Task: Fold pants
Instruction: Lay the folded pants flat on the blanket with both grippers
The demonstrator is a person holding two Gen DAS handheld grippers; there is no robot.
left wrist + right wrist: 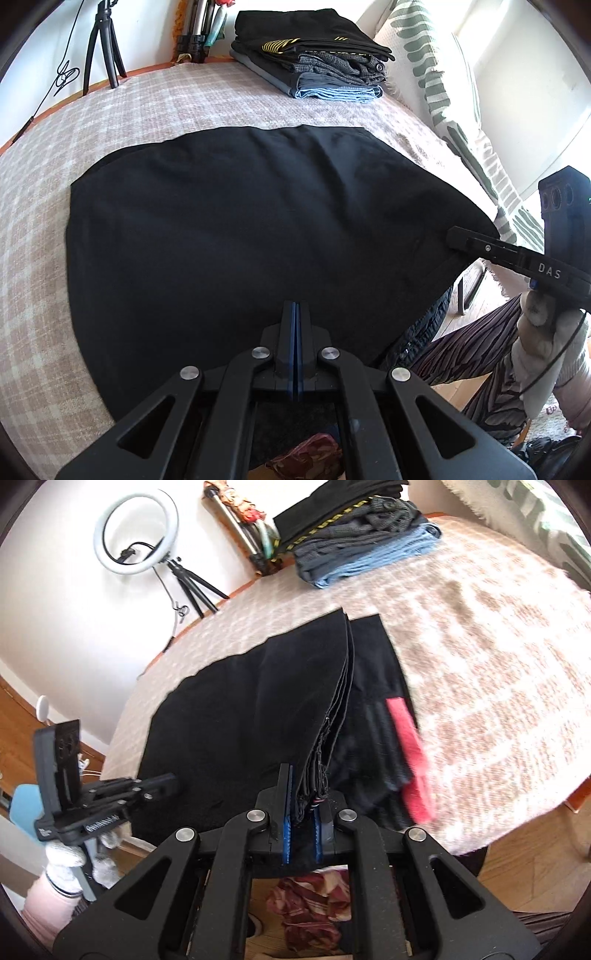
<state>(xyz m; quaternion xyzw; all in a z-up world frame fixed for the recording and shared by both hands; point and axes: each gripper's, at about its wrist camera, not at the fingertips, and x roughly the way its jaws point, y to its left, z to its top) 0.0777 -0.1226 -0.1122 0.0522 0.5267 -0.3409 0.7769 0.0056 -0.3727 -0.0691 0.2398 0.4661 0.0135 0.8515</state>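
The black pants (pixel 236 229) lie spread on the bed (pixel 155 103), the right gripper (pixel 304 805) pinching their stacked edges to carry a fold over, while the left gripper (pixel 296 314), clenched empty, hovers above the cloth.

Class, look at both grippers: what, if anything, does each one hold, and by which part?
The right gripper grips the black pants by the stacked hem edges. The left gripper has shut jaws, holding nothing visible.
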